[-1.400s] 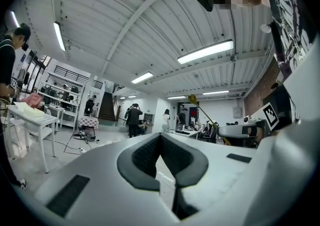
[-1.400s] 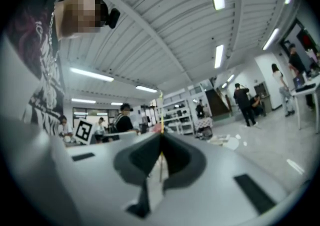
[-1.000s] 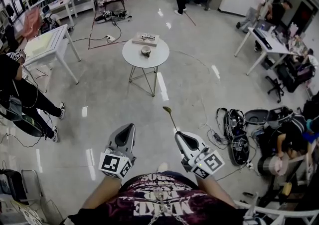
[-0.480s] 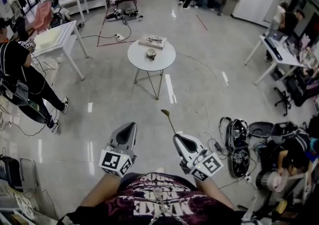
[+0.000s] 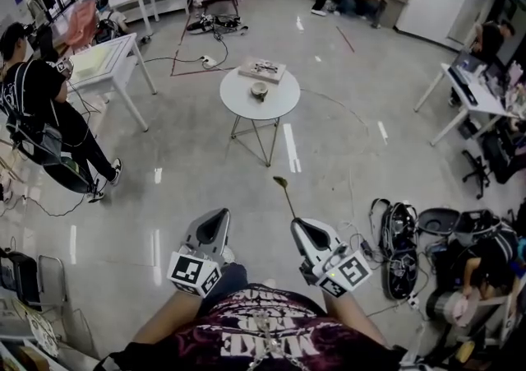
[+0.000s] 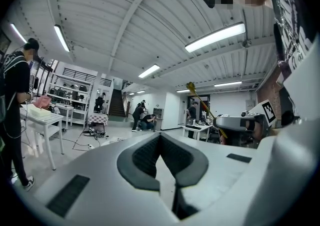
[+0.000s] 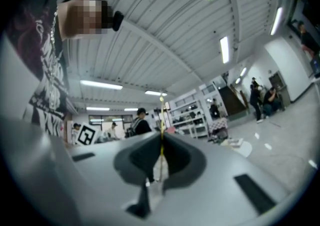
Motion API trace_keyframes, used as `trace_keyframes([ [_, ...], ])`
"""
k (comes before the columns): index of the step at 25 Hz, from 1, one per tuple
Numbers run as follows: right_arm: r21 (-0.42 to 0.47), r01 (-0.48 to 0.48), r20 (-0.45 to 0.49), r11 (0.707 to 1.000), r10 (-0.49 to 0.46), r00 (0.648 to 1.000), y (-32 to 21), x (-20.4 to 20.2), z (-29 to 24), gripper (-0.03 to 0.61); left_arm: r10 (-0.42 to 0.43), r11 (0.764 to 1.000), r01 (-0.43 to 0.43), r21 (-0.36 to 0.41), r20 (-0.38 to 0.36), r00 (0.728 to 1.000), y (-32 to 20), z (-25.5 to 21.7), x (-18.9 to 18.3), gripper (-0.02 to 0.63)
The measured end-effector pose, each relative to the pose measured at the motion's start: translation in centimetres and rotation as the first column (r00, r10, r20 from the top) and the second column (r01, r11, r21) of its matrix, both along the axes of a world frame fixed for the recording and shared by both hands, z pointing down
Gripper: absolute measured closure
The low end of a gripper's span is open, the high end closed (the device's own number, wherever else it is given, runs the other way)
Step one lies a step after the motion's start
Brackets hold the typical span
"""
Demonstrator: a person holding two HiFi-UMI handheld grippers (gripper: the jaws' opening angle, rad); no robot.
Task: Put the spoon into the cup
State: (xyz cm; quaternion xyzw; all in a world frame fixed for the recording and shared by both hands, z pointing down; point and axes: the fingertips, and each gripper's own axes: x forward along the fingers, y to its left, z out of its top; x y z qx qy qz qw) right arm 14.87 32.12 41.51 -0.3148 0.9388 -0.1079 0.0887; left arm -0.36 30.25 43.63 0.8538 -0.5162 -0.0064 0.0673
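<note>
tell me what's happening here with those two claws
A person stands on an open floor with a claw in each hand. The right claw is shut on a spoon by its handle, bowl end pointing ahead. The left claw is shut and empty. The cup sits on a small round table well ahead of them, so the spoon is not yet in it.

spoon [image 5: 284,194]: slim, gold, handle clamped in right gripper [image 5: 298,224], bowl end forward | cup [image 5: 260,92]: small, upright, on round white table [image 5: 279,106], well apart from spoon
</note>
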Motion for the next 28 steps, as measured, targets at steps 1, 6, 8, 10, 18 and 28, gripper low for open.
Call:
trace_keyframes([
  [1, 0.011, 0.004, -0.011, 1.0, -0.003, 1.0, -0.1, -0.4, 0.0, 0.541, 0.003, 1.0, -0.003, -0.004, 0.001, 1.0, -0.2, 0.2, -0.3, 0.588],
  [6, -0.02, -0.013, -0.016, 1.0, 0.013, 1.0, -1.8, -1.6, 0.7, 0.541, 0.022, 1.0, -0.022, -0.018, -0.012, 1.0, -2.9, 0.5, -1.4, 0.588],
  [8, -0.024, -0.025, -0.016, 0.999, 0.025, 1.0, -2.9, -1.6, 0.6, 0.541, 0.044, 0.999, -0.044, -0.019, -0.01, 0.999, -4.5, 0.5, -1.2, 0.588],
  [10, -0.023, -0.042, -0.016, 0.999, 0.041, 0.999, -4.2, -1.7, 0.5, 0.541, 0.07, 0.997, -0.07, -0.016, -0.009, 0.998, -6.2, 0.4, -1.0, 0.588],
  [18, -0.053, -0.069, -0.018, 0.996, 0.068, 0.998, -9.9, -4.0, 1.0, 0.541, 0.11, 0.994, -0.11, -0.017, -0.008, 0.994, -12.6, 0.4, -2.7, 0.588],
  [28, -0.075, -0.055, -0.021, 0.996, 0.053, 0.998, -15.4, -8.8, 1.0, 0.541, 0.113, 0.993, -0.113, -0.021, -0.017, 0.993, -17.8, 0.6, -7.2, 0.588],
])
